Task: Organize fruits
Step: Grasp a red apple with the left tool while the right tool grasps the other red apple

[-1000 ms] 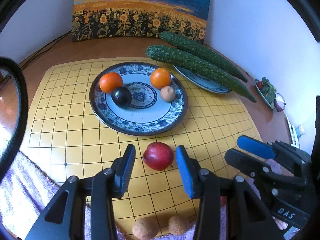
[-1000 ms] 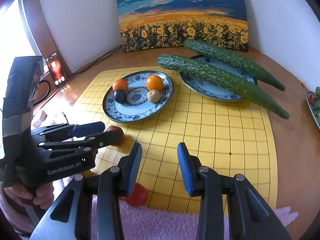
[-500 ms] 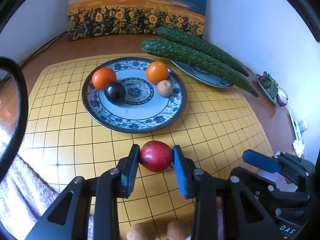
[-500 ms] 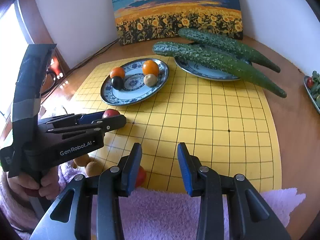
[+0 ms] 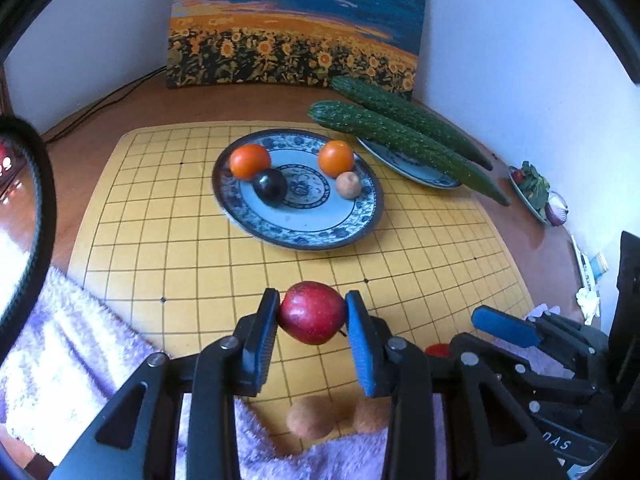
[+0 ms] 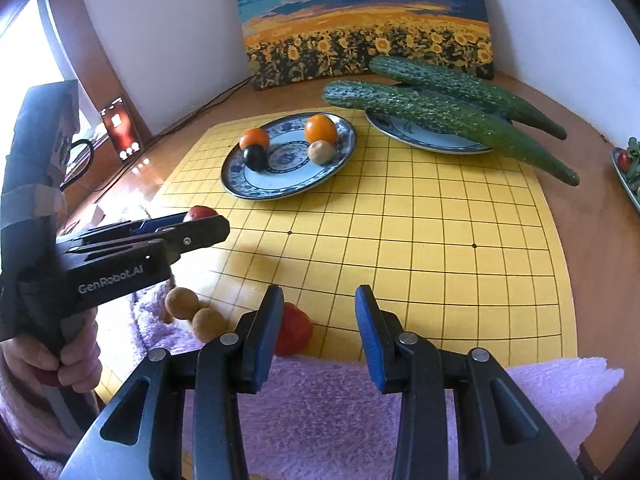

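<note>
My left gripper (image 5: pixel 312 322) is shut on a red apple (image 5: pixel 312 317) and holds it above the yellow grid board (image 5: pixel 420 256). The apple's top shows in the right wrist view (image 6: pixel 199 212). A blue-and-white plate (image 5: pixel 304 232) ahead holds two oranges (image 5: pixel 250 161), a dark plum (image 5: pixel 270 186) and a small brown fruit (image 5: pixel 349 185). My right gripper (image 6: pixel 319 322) is open and empty above the board's near edge. A red tomato (image 6: pixel 294 334) lies just left of it. Two small brown fruits (image 6: pixel 182 303) lie by the purple towel.
A second plate (image 6: pixel 424 140) at the back right carries two long cucumbers (image 6: pixel 448 118). A sunflower painting (image 5: pixel 296 24) leans on the wall. A purple towel (image 6: pixel 340 412) covers the near edge. A dish of vegetables (image 5: pixel 534 190) sits at far right. A phone (image 6: pixel 122 134) stands at the left.
My left gripper closed on the red apple and lifted it off the board. My right gripper drew back a little and stayed open.
</note>
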Motion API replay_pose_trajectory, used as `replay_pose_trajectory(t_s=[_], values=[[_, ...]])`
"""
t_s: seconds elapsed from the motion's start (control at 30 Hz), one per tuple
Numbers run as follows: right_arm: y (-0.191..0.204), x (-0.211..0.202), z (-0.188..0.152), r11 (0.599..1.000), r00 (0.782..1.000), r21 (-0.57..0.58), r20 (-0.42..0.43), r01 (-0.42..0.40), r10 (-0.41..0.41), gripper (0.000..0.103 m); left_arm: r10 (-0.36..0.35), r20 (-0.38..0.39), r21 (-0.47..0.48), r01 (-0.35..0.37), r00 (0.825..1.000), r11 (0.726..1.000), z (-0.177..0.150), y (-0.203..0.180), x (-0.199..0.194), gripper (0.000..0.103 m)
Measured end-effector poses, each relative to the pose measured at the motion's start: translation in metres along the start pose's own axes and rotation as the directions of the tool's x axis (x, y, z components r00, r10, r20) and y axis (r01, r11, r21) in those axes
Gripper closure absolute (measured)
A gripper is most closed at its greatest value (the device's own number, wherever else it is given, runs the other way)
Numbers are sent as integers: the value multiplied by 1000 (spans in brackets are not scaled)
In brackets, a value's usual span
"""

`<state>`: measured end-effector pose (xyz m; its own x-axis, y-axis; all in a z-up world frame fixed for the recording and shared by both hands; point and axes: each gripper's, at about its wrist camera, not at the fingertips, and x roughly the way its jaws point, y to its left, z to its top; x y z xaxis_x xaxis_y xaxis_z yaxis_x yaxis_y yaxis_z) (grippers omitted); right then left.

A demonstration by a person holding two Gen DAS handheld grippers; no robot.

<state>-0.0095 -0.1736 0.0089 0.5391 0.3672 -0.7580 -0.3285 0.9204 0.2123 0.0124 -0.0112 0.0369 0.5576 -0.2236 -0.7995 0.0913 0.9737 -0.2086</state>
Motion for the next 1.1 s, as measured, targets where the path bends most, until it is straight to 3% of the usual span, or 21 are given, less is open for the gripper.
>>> replay_pose_trajectory(t_s=[1.1], values=[[16,19,-17,998,998,-66,-55,-13,10,65,15,6,-26,-15,1000,1000,-6,15,-7,68]])
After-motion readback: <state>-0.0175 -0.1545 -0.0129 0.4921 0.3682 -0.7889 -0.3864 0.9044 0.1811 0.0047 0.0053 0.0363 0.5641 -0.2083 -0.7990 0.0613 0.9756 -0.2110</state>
